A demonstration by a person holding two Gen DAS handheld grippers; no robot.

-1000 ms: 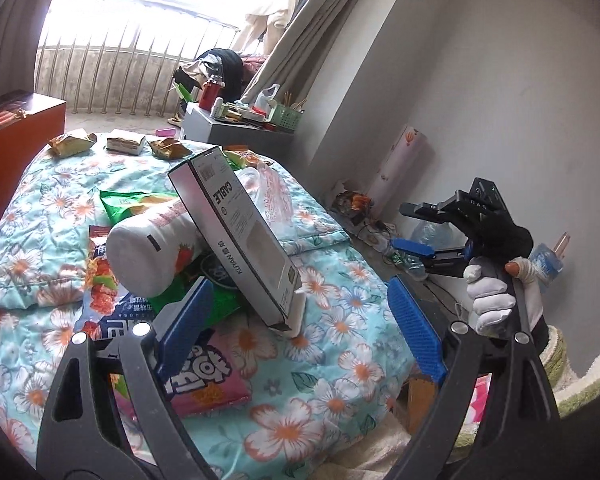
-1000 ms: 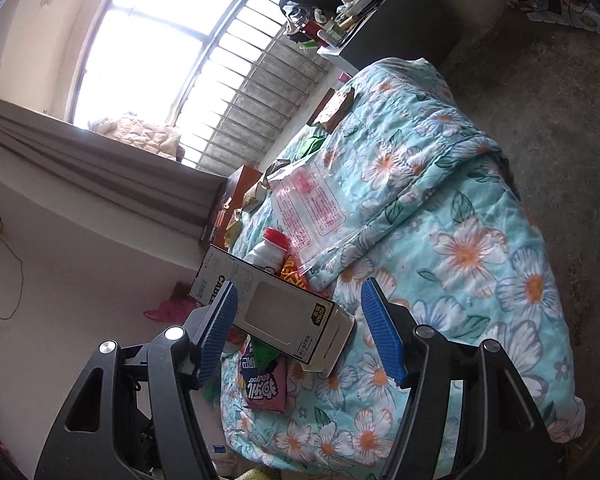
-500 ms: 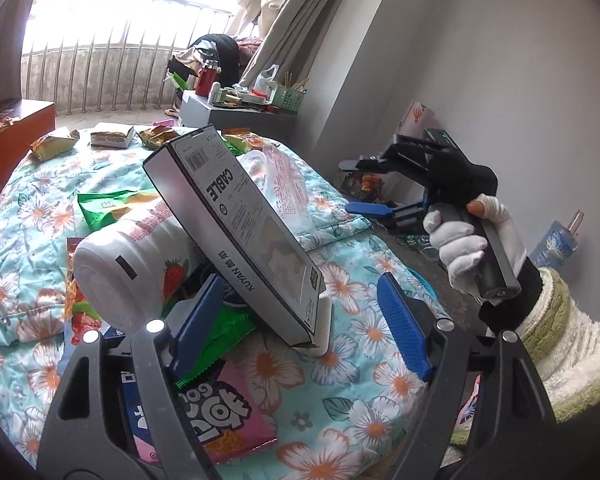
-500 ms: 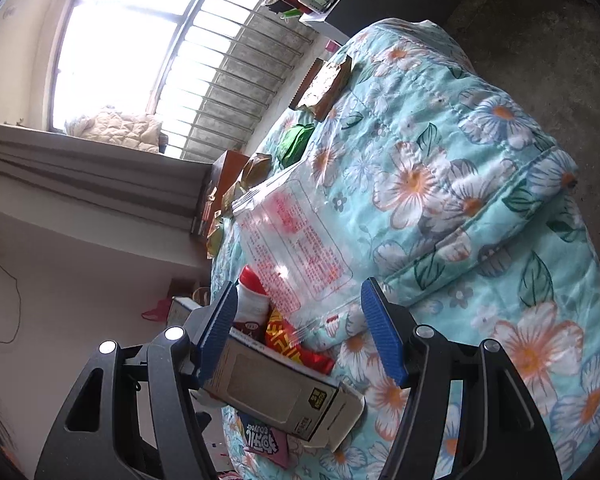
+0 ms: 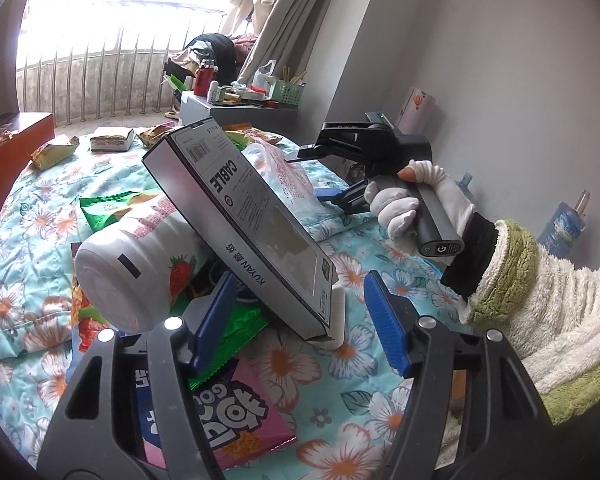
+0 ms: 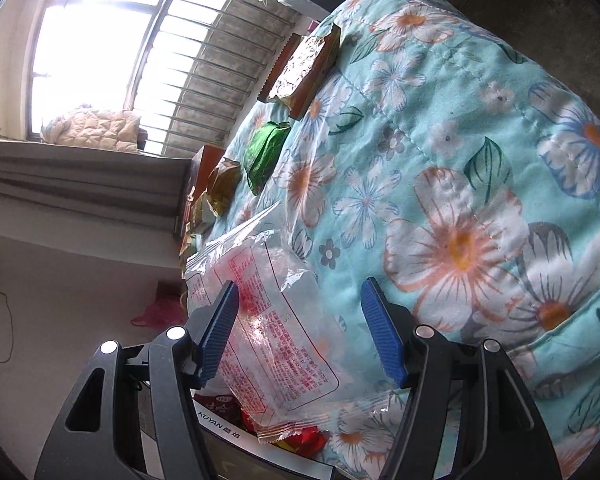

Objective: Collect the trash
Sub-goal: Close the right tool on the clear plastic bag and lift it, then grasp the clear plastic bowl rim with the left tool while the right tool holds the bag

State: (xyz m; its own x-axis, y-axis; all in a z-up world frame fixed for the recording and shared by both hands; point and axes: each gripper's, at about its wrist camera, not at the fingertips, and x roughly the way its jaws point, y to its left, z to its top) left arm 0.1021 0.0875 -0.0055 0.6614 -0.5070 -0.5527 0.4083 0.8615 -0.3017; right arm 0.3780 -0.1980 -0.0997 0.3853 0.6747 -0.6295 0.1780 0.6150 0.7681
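A bed covered with a turquoise quilt printed with orange and white flowers (image 5: 152, 176) is seen before a bright barred window (image 5: 112, 32); wrappers and packets are strewn over it. In the left wrist view, a grey rectangular cardboard box printed "CABLE" (image 5: 244, 224) is propped at a tilt against a white plastic bottle with a strawberry label (image 5: 140, 260) that lies on its side. The box's lower end is framed between the blue pads of the left gripper (image 5: 300, 320), whose jaws are closing but are not yet pressed on it. A pink snack packet (image 5: 236, 412) is seen flat just below. The right gripper (image 6: 300, 328), carried by a white-gloved hand (image 5: 412, 204), is set partly wide and closing over a clear crinkled plastic bag with red print (image 6: 272, 312), which lies between its pads unpinched.
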